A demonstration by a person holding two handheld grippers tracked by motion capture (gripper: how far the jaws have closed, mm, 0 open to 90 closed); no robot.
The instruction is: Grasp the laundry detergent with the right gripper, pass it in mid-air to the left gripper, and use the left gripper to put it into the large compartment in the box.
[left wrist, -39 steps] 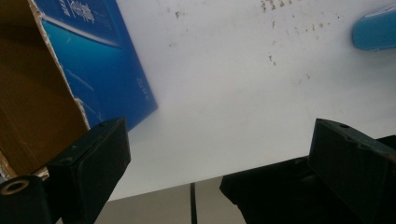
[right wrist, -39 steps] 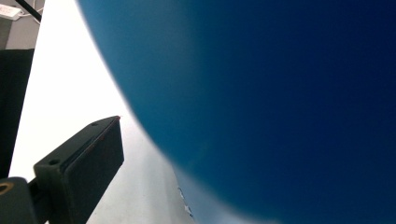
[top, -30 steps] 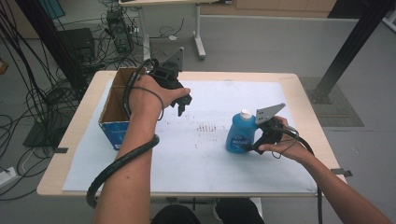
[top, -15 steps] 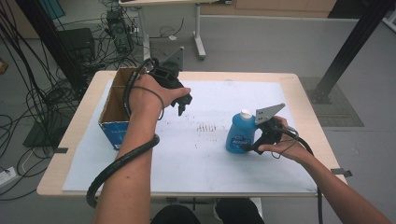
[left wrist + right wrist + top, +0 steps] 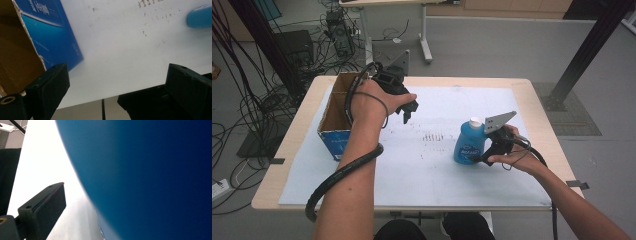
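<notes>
Bottle (image 5: pixel 469 143), blue, upright on bench (image 5: pixel 532 100) right of centre, right gripper (image 5: pixel 490 148) at its side, grip not discernible; left gripper (image 5: pixel 408 110) released, raised beside open box (image 5: pixel 333 117); boxing judged not yet begun

Grey smooth floor (image 5: pixel 492 45) all around, strewn at left with tangled black cables (image 5: pixel 242 95). Light wooden rectangular table (image 5: pixel 302 125) under a white paper sheet (image 5: pixel 437 170). Behind, a white-legged second desk (image 5: pixel 424 30); at right, a slanting black metal post (image 5: pixel 584 50).
</notes>
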